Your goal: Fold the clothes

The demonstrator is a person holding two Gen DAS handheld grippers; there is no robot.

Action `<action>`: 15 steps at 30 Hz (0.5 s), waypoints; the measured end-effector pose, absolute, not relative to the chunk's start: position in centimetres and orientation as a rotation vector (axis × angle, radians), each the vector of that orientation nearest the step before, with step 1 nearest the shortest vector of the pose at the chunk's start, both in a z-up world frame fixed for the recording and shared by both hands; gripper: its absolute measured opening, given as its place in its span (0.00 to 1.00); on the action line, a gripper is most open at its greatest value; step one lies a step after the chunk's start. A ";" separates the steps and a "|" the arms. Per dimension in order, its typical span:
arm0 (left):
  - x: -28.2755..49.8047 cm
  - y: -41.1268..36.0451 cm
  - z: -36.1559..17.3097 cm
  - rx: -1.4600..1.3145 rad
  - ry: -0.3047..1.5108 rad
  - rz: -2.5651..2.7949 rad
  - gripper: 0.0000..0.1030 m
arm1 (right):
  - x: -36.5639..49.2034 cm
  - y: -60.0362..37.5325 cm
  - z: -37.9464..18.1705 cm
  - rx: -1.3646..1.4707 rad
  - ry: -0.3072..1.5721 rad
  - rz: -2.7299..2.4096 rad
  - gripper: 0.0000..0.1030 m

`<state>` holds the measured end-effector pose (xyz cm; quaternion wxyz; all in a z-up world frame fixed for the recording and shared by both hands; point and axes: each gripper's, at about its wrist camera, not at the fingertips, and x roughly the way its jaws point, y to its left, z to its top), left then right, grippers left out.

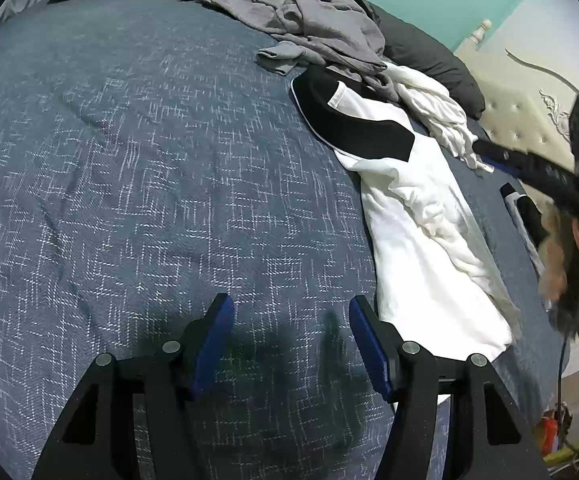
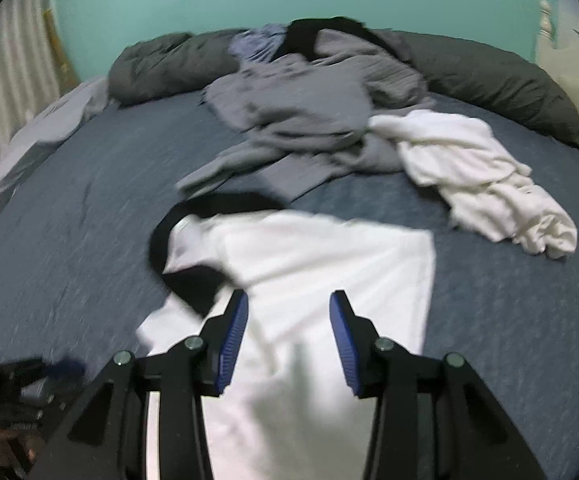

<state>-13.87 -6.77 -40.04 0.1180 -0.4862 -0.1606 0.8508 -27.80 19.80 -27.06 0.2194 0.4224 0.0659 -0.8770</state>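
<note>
- The white shirt (image 2: 317,264) with black sleeve and collar panels lies on the blue patterned bedspread (image 2: 89,216), straight ahead of and under the right gripper (image 2: 288,312). Its body is spread fairly flat, with a straight edge on the far right side.
- The black panels (image 2: 193,280) sit at the near left of that gripper's left finger, bunched and curled over the white cloth.
- The right gripper's jaws stand partly apart above the shirt; nothing lies between the blue pads and they do not press the cloth.
- From the left wrist view the same shirt (image 1: 421,216) runs long and narrow just beyond and to the right of the left gripper (image 1: 291,312), its near hem close beside the right finger, with wrinkles along its right side.
- The left gripper hangs wide over bare bedspread, holding nothing.
- Further off, beyond the shirt, lie a crumpled white garment (image 2: 485,184) and a heap of grey clothes (image 2: 309,112).
</note>
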 end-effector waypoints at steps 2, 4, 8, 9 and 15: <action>-13.8 -6.7 -39.9 -1.419 -0.464 2.495 0.62 | -26.3 18.5 -27.4 1.178 0.208 -2.398 0.44; -13.7 -6.8 -39.8 -1.416 -0.457 2.503 0.66 | -25.1 17.5 -28.1 1.193 0.237 -2.374 0.46; -13.6 -7.2 -39.6 -1.408 -0.462 2.518 0.70 | -23.1 15.8 -29.1 1.204 0.334 -2.361 0.47; -13.6 -7.3 -39.5 -1.408 -0.463 2.520 0.70 | -22.8 15.4 -29.4 1.207 0.354 -2.359 0.47; -13.5 -7.8 -39.3 -1.401 -0.472 2.529 0.73 | -21.9 12.8 -30.9 1.197 0.446 -2.321 0.47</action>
